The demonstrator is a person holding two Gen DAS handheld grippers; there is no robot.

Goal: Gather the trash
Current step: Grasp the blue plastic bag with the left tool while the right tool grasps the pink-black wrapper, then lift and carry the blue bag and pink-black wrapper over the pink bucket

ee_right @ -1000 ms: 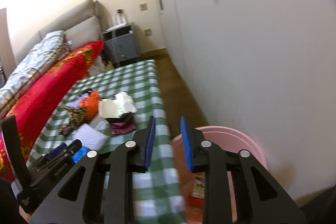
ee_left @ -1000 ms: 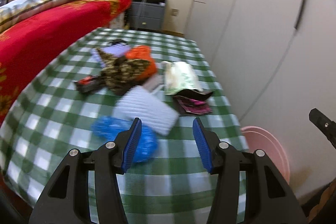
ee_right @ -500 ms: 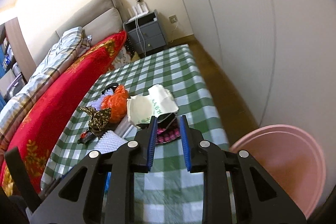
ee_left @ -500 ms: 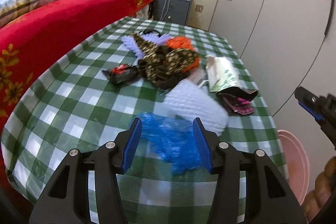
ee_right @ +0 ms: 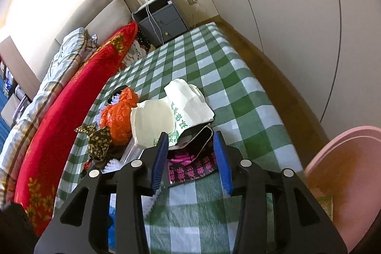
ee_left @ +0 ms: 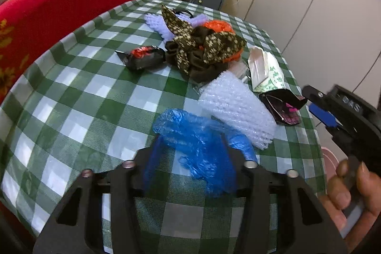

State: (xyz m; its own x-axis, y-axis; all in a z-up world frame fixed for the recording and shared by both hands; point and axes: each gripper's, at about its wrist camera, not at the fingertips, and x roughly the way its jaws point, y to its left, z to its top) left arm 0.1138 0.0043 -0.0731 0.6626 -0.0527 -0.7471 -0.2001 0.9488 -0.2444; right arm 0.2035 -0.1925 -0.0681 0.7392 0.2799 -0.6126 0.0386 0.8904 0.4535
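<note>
Lying on table (ee_left: 71, 97), one blue bag (ee_left: 200, 146), one basin (ee_right: 343, 173)

The blue plastic bag (ee_left: 202, 142) is hiding the left gripper (ee_left: 190, 146) fingertips, so contact cannot be judged. The pink bin (ee_right: 345, 173) is running off the frame edge, its contents blurred. The right gripper (ee_right: 193, 154) is covering part of the dark wrapper (ee_right: 190, 168).

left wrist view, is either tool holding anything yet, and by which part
Nothing is firmly held. The left tool is closing around the near edge of the crumpled blue plastic bag; the right tool is opening, empty.
</note>
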